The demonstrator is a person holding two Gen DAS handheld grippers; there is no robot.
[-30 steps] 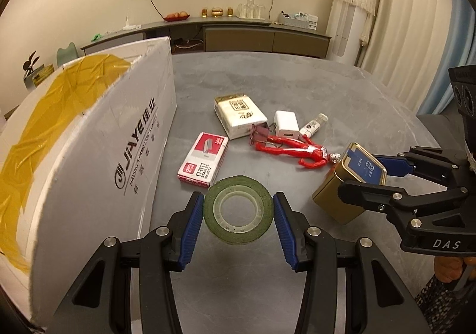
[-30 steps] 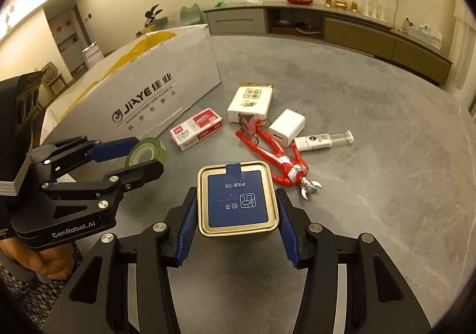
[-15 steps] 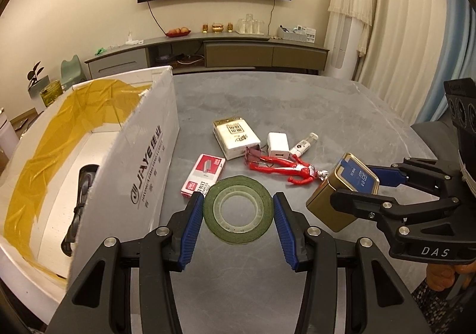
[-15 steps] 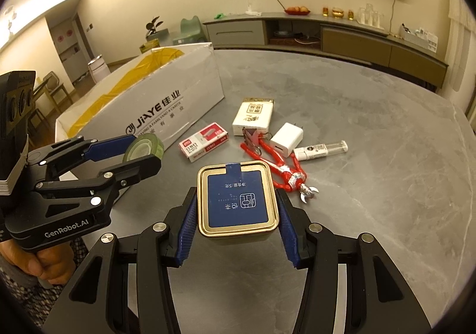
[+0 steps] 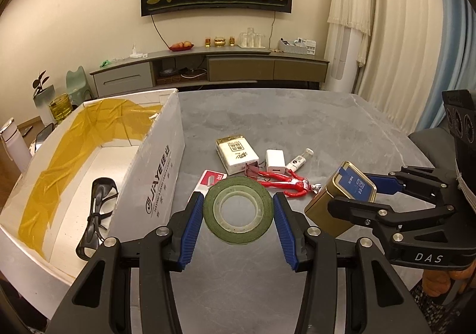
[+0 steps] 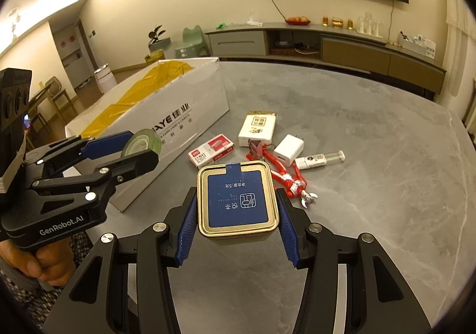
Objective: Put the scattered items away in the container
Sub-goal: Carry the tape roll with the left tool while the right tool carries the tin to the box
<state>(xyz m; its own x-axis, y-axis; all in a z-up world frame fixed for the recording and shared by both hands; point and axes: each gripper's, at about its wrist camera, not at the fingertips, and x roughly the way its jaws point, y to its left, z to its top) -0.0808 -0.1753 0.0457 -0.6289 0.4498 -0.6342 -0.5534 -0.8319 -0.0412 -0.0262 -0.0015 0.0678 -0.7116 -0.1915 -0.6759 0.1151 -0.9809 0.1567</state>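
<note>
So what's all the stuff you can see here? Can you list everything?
Cardboard box: one, white, left on table
Glasses: one pair, black, inside box
Tape roll: one, green, in left gripper
Tin: one, gold and blue, in right gripper
Staples box: one, red-white, on table
White pack: one, on table
Charger: one, white
Toy figure: one, red
Small tube: one, clear-white
Table: one, grey
Left gripper: black, blue pads
Right gripper: same
</note>
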